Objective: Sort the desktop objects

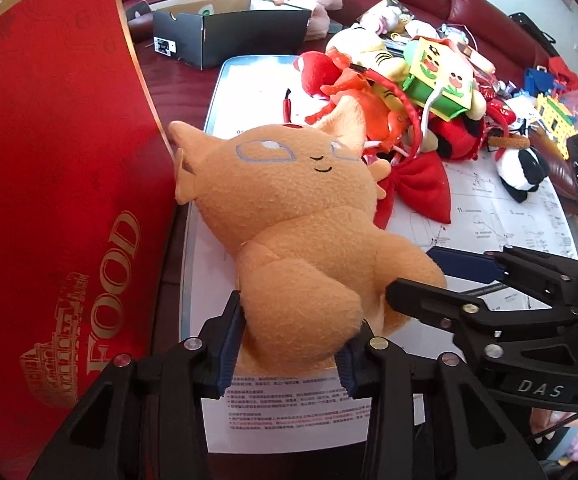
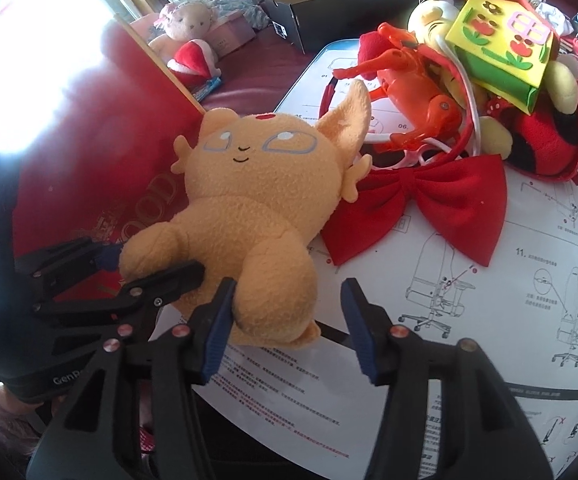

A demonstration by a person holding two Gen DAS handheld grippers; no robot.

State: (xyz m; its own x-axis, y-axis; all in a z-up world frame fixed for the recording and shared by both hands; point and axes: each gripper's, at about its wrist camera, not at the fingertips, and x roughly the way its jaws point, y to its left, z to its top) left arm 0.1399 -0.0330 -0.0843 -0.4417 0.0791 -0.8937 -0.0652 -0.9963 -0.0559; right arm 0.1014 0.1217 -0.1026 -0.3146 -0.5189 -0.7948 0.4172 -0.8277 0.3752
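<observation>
An orange plush cat lies on its back on the white instruction sheet, head toward the toy pile. My left gripper is shut on its left leg, both blue pads pressing the fabric. It shows in the right wrist view at the plush's lower left. My right gripper is open; its left pad touches the plush's other leg and its right pad is free. It shows in the left wrist view beside the plush's right side.
A tall red "FOOD" box stands close on the left. A red bow, orange plastic toy, yellow-green foam house, ladybird plush and panda pile up behind. A black shoebox stands at the back.
</observation>
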